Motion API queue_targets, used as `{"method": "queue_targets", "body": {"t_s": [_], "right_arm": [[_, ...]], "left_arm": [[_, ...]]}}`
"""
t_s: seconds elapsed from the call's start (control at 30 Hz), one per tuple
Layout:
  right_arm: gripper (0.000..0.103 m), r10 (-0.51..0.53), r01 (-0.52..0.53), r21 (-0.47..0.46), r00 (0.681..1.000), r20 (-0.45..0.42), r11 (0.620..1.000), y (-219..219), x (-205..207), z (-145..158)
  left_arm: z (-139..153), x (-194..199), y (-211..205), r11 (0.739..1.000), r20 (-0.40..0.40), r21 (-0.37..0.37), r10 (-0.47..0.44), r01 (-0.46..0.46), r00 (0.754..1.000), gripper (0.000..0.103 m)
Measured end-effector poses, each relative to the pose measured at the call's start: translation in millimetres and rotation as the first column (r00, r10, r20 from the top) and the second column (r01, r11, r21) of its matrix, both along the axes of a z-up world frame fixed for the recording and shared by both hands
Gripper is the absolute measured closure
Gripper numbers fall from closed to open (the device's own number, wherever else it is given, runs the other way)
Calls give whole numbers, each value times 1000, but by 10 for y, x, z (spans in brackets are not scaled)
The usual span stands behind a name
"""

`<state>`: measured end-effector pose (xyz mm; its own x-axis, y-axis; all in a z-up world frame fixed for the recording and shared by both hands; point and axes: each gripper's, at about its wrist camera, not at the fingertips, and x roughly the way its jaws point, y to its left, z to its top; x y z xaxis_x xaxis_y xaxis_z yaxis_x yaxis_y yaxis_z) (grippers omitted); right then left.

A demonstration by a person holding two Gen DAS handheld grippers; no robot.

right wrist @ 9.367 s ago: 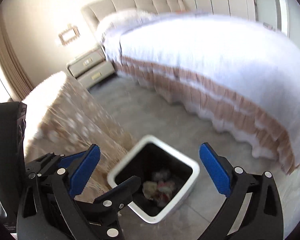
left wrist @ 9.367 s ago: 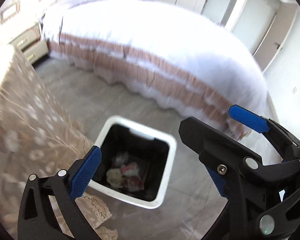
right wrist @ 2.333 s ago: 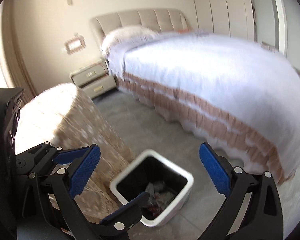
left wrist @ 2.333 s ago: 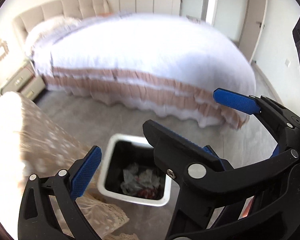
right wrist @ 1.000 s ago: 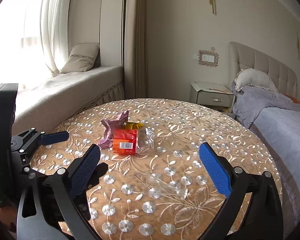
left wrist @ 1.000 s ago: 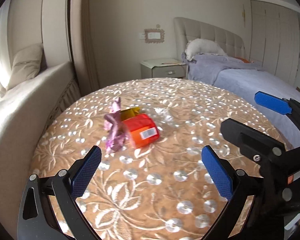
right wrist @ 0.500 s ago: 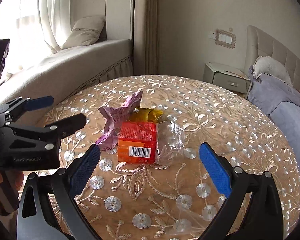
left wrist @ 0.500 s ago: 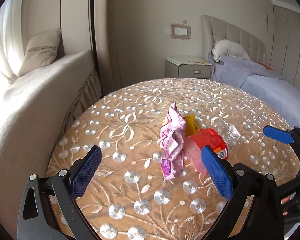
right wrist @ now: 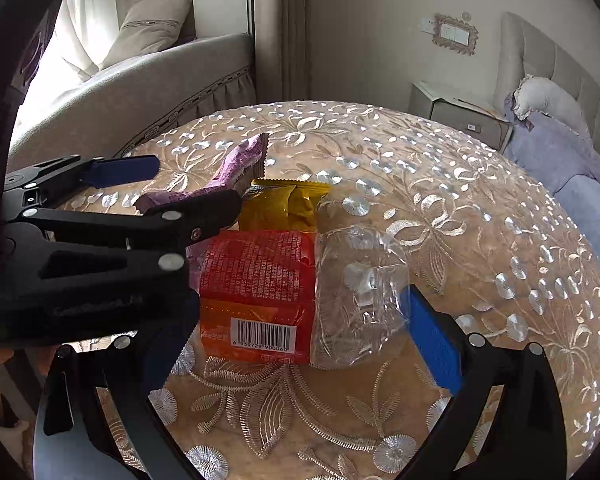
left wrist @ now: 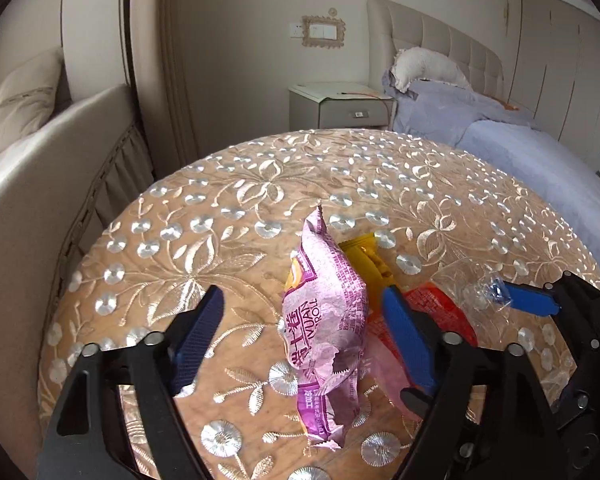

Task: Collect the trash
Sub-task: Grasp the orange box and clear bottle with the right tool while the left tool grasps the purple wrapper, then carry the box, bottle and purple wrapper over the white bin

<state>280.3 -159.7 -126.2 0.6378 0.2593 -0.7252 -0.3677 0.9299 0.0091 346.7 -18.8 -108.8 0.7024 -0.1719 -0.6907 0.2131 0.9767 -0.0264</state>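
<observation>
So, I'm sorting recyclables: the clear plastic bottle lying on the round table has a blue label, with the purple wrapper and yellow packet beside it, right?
Not quite: the bottle has a red and orange label, not blue, as the right wrist view shows. It does lie on the round table, with the purple wrapper and yellow packet beside it.

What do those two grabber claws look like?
Both are black plastic. The left gripper and the right gripper each have two long fingers tipped with ridged blue pads, joined by shiny silver rivets. The left one, seen from the right camera, has faint grey lettering on its side, too blurry to read.
</observation>
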Motion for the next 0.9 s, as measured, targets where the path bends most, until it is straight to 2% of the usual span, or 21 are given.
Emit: {"method": "queue_targets", "body": {"t_s": [0.03,0.1,0.23,0.47,0.7,0.9], "right_arm": [[5,2,-2,4,1000,-10,1000,-2,10,-19],[6,11,-11,2,1000,-27,1000,1,19,-63],[7,19,-19,15,1000,2,1000,1,-28,-3],[7,20,-22,23,997,75,1000,-57,-178,227],[7,-3,-8,61,984,176,998,-300,-549,588],[7,-37,23,62,969,242,998,-620,-960,871]], "left_arm": [[-45,28,-6,1000,-18,-4,-10,10,1000,56],[-136,70,-19,1000,-47,-2,-10,10,999,77],[-135,23,30,999,-42,-32,-3,2,999,77],[286,-311,96,999,63,-17,30,-29,998,77],[627,-760,32,999,136,-1,38,-38,990,77],[751,-1096,-211,1000,157,1,3,-3,988,77]]}}
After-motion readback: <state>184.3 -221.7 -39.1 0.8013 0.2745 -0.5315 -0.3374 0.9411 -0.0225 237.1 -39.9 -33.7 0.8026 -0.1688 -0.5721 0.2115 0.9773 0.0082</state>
